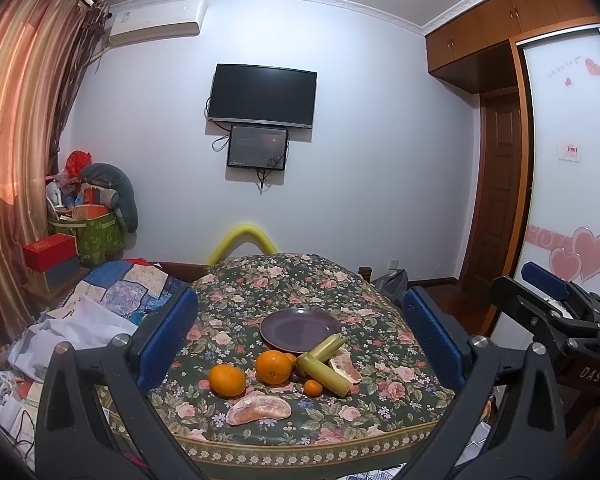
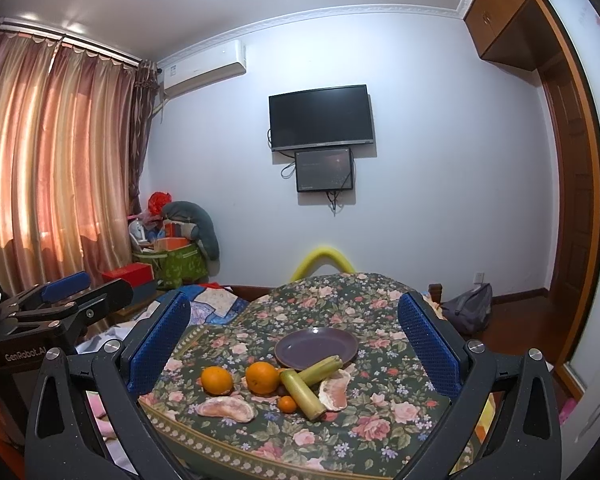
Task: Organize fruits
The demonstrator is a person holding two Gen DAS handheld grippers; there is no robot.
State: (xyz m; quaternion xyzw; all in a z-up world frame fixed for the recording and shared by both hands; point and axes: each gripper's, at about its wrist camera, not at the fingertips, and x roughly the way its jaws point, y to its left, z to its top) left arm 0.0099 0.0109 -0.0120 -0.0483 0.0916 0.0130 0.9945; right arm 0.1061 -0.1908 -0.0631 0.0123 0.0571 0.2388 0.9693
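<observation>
An empty purple plate (image 1: 300,330) (image 2: 316,348) sits on a floral-cloth table (image 1: 260,292) (image 2: 380,432). In front of it lie two oranges (image 1: 227,380) (image 1: 274,367), a small tangerine (image 1: 313,388), two green sugarcane pieces (image 1: 324,374) (image 2: 302,394) crossed with one end resting on the plate rim, and two peeled pomelo segments (image 1: 259,411) (image 1: 346,368). My left gripper (image 1: 300,340) is open and empty, held back from the fruit. My right gripper (image 2: 294,344) is open and empty too, and also shows at the right of the left wrist view (image 1: 548,292).
A bed with quilts and papers (image 1: 112,300) lies left of the table. Boxes and bags (image 1: 88,224) are stacked by the curtain. A backpack (image 2: 470,312) sits on the floor at the right, near a wooden door (image 1: 500,200). A yellow foam tube (image 1: 242,242) arches behind the table.
</observation>
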